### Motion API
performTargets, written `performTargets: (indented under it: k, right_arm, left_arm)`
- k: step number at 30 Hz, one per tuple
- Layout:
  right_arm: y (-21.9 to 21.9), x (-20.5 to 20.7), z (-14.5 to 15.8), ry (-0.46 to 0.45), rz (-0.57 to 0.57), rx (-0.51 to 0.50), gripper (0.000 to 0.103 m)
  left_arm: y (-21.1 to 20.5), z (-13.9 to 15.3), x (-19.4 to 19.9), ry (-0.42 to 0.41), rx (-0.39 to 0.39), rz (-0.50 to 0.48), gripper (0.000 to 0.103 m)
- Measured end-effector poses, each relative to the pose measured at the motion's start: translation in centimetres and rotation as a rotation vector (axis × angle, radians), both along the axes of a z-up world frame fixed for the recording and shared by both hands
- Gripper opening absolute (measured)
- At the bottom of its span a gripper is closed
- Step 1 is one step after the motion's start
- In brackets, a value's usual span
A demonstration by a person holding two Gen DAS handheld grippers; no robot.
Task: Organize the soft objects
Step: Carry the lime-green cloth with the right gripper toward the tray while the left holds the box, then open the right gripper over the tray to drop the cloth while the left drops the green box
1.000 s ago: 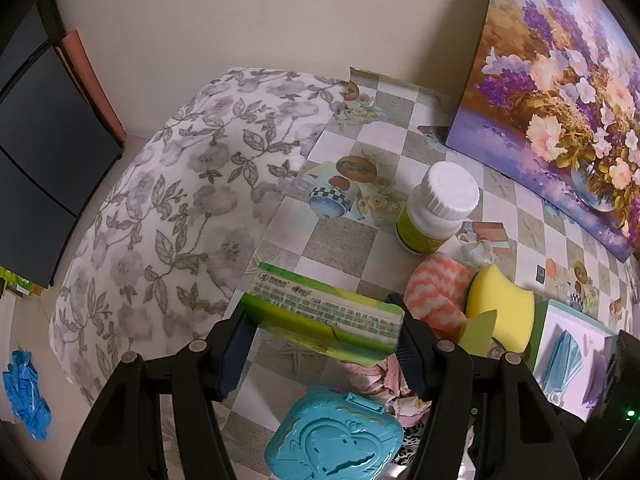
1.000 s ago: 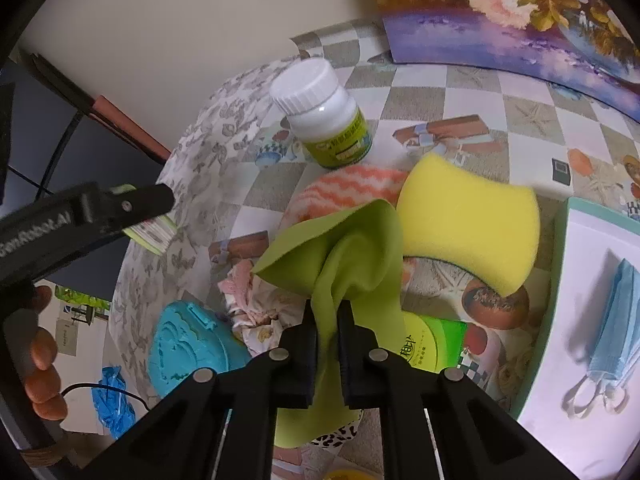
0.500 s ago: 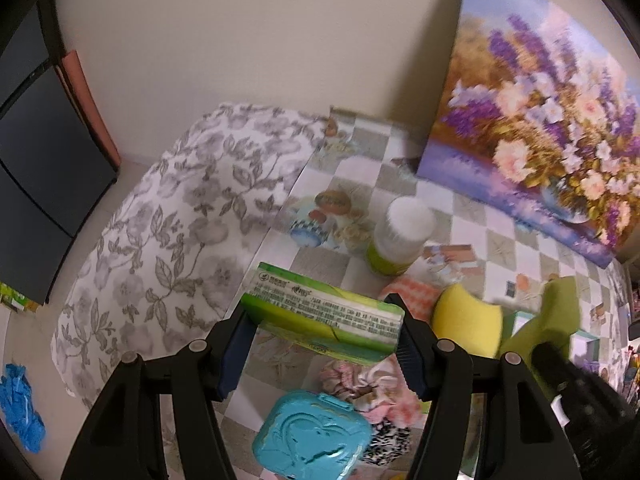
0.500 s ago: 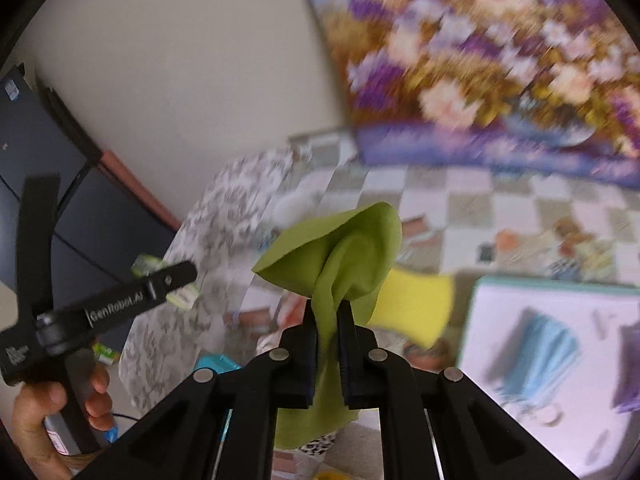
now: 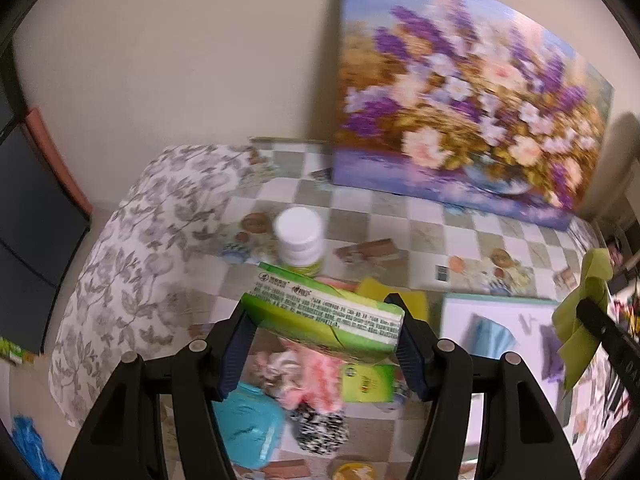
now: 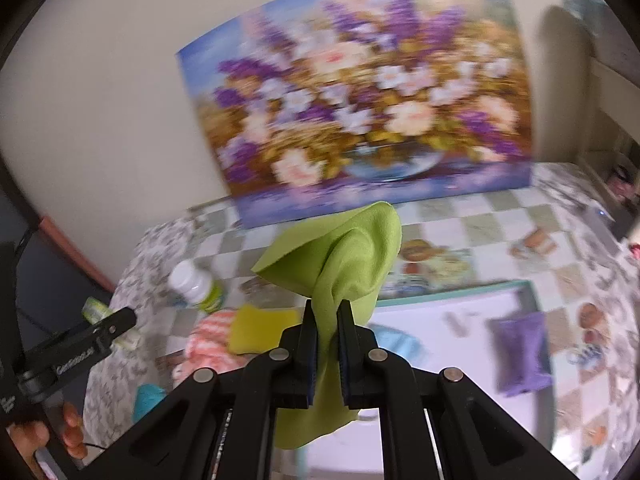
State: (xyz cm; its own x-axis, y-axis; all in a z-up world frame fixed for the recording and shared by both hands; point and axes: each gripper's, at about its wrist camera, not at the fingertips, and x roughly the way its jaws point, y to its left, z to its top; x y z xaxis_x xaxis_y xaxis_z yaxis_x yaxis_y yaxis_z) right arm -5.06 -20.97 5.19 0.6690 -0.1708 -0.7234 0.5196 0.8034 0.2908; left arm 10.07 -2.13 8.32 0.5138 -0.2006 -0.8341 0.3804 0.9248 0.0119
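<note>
The right gripper (image 6: 327, 326) pinches the green cloth (image 6: 344, 252) above the white tray (image 6: 440, 376), probably to drop it there; its long axis runs along the fingers. Beyond the tray's left edge, the left gripper (image 5: 326, 334) clamps a green pack (image 5: 326, 312) lying crosswise.

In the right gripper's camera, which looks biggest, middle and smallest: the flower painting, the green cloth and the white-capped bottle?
1. Flower painting: fills most of the wall.
2. Green cloth: looks large, but it sits right at the camera in the right gripper, so nearness inflates it.
3. White-capped bottle: clearly smallest.
</note>
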Motion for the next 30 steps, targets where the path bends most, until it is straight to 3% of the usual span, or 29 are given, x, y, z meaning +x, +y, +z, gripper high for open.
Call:
performTargets:
  k: [11, 19, 25, 30]
  right_arm:
    - [-5.3, -6.8, 0.6, 0.040, -0.177, -0.022, 0.009]
    - [-6.2, -10.4, 1.0, 0.043, -0.209, -0.054, 0.009]
    - [-6.8, -11.2, -1.9, 0.121, -0.199, -0.001, 0.009]
    - [-7.4, -8.9, -8.3, 0.303, -0.150, 0.097, 0.010]
  left_arm:
    - [-6.3, -0.5, -5.5, 0.003, 0.028, -0.175, 0.066]
    - [-11.2, -2.8, -10.4, 0.047, 0.076, -0.344, 0.066]
    - [-14.2, -5.8, -13.7, 0.103, 0.140, -0.456, 0.066]
    - [-15.9, -9.5, -15.0, 0.188, 0.207, -0.496, 0.066]
